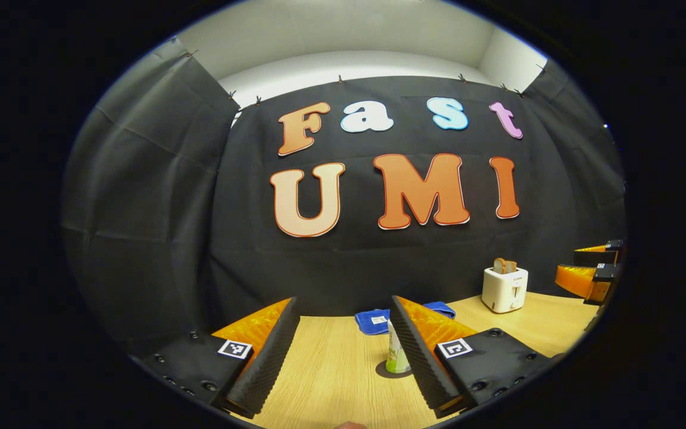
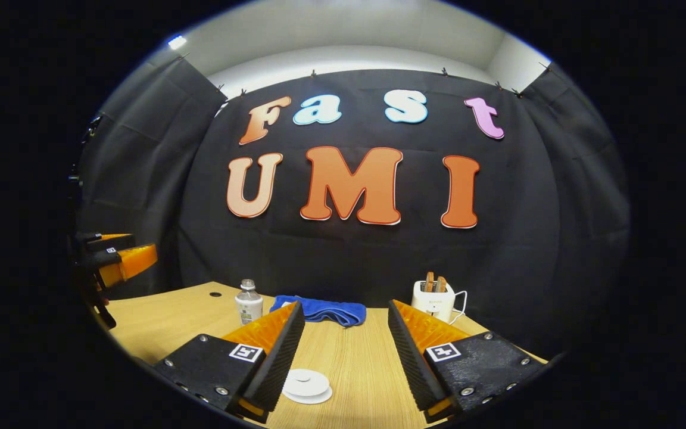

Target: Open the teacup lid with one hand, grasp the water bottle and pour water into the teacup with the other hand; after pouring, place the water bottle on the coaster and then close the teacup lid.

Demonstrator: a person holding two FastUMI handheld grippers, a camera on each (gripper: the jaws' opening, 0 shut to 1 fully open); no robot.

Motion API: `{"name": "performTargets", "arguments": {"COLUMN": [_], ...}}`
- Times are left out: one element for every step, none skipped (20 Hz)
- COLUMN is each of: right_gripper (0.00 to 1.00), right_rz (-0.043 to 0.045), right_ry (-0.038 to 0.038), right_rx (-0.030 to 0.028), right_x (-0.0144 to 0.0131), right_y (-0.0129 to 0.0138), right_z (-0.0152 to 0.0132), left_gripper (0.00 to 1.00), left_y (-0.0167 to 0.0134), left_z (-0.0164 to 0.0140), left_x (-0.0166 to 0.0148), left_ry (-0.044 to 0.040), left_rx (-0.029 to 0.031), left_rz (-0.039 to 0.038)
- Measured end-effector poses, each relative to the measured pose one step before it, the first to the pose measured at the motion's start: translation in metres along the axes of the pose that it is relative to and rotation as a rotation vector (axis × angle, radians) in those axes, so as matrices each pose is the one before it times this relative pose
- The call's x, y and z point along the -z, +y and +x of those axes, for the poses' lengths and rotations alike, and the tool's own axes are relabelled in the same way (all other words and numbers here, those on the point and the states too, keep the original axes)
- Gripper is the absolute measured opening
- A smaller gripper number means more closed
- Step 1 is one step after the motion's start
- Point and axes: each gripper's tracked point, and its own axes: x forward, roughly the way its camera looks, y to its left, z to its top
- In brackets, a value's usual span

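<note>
In the left gripper view, my left gripper stands open above the wooden table. A small water bottle with a white and green label stands on a dark round coaster, close to the inner side of the right finger, which hides part of it. In the right gripper view, my right gripper is open too. A white lidded teacup sits low on the table beside its left finger. The water bottle stands farther back on the left, its base hidden by that finger.
A folded blue cloth lies at the back of the table by the wall. A white toaster with bread slices stands at the back right. The other gripper shows at each view's edge.
</note>
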Motion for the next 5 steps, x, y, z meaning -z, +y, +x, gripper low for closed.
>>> {"name": "performTargets", "arguments": {"right_gripper": [0.84,0.84,0.84,0.84,0.84], "right_rz": [0.00066,-0.00669,-0.00714,-0.00532,-0.00222], "right_ry": [-0.00728,-0.00749,-0.00517,-0.00422,-0.00030], "right_rx": [-0.00154,0.00577,0.00303,0.00110,-0.00458], "right_x": [-0.00262,-0.00290,-0.00149,-0.00097,0.00052], "right_y": [0.00000,-0.00205,-0.00081,0.00064,0.00263], "right_z": [0.00045,0.00040,0.00066,0.00105,-0.00038], "left_gripper": [0.98,0.98,0.98,1.00,0.96], "left_y": [0.00116,0.00290,0.00418,0.00426,0.00340], "left_z": [-0.00215,-0.00076,0.00006,-0.00077,-0.00001], "left_x": [-0.00053,-0.00058,-0.00152,-0.00001,-0.00040], "left_ry": [-0.00044,-0.00354,-0.00304,-0.00061,0.00255], "left_rx": [0.00072,-0.00622,-0.00837,-0.00819,-0.00547], "left_rz": [-0.00035,-0.00741,-0.01028,-0.00820,-0.00386]}}
